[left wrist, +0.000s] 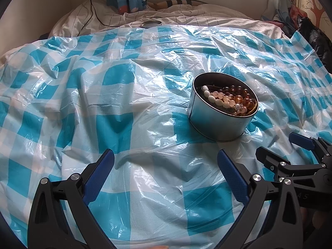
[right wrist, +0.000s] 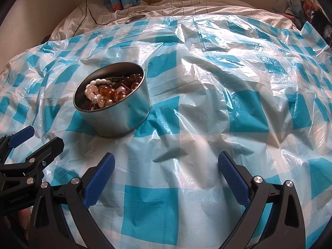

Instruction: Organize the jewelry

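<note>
Beaded jewelry waits in an open tin, both grippers empty

Jewelry [left wrist: 228, 99], white and amber beads, fills a round metal tin [left wrist: 217, 124] on the checked plastic sheet [left wrist: 124, 103]. It sits ahead-right of the left gripper [left wrist: 166, 166] and ahead-left of the right gripper [right wrist: 166, 166], roughly between them. Both are spread wide, holding nothing.

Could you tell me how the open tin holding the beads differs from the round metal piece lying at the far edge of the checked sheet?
The tin is tall-walled and deep; the round metal piece looks flat and shallow. The tin holds white and amber beads; nothing shows in the far piece. The tin sits near both open tongs, on the checked plastic sheet; the far piece lies at the sheet's far edge by the striped bedding. Both are round and silvery.
</note>
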The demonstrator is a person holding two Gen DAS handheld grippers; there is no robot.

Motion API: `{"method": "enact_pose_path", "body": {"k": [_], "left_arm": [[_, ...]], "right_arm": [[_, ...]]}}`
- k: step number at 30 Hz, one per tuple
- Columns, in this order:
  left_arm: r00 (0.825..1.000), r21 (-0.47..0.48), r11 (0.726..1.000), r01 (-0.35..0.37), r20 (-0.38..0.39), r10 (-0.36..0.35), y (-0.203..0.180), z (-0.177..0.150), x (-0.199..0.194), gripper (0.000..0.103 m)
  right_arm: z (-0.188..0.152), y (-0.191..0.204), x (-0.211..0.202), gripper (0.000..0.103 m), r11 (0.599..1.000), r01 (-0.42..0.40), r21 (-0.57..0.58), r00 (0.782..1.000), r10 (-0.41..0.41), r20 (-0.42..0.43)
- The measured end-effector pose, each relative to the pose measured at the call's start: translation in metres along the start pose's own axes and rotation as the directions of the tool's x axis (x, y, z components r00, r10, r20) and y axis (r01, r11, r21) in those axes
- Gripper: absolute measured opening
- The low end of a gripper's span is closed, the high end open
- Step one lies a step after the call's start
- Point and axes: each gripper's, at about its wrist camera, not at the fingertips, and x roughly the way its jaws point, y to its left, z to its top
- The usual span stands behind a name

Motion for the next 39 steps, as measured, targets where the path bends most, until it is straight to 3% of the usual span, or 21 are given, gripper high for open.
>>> {"method": "enact_pose_path", "body": {"k": [21, 23, 27, 29, 34, 39], "left_arm": [[0.999, -0.007, 0.999, 0.032, -0.018, -0.033, 0.002, 0.002, 0.002, 0.095], [1.000, -0.010, 1.000, 0.022, 0.000, -0.022, 0.002, 0.001, 0.000, 0.095], [0.992, 0.022, 0.999, -0.030, 0.124, 0.027, 0.000, -0.002, -0.018, 0.095], [0.990, 0.038, 0.998, -0.051, 0.135, 0.046, 0.000, -0.002, -0.021, 0.095], [1.000, -0.001, 1.000, 0.000, 0.028, 0.000, 0.006, 0.002, -0.005, 0.095], [0.998, -0.074, 0.997, 0.029, -0.057, -0.033, 0.015, 0.001, 0.010, 0.095]], "right_arm": [[-0.001, -0.001, 0.002, 0.096, 1.000, -0.003, -0.001, 1.000, 0.003, -0.004], [-0.001, 0.000, 0.003, 0.096, 1.000, -0.007, -0.003, 1.000, 0.007, -0.008], [-0.003, 0.001, 0.003, 0.096, 1.000, -0.011, -0.003, 1.000, 0.011, -0.010], [-0.002, 0.001, 0.003, 0.096, 1.000, -0.010, -0.004, 1.000, 0.010, -0.010], [-0.002, 0.001, 0.003, 0.096, 1.000, -0.010, -0.004, 1.000, 0.010, -0.010], [-0.001, 0.001, 0.002, 0.096, 1.000, -0.009, -0.008, 1.000, 0.009, -0.013]]}}
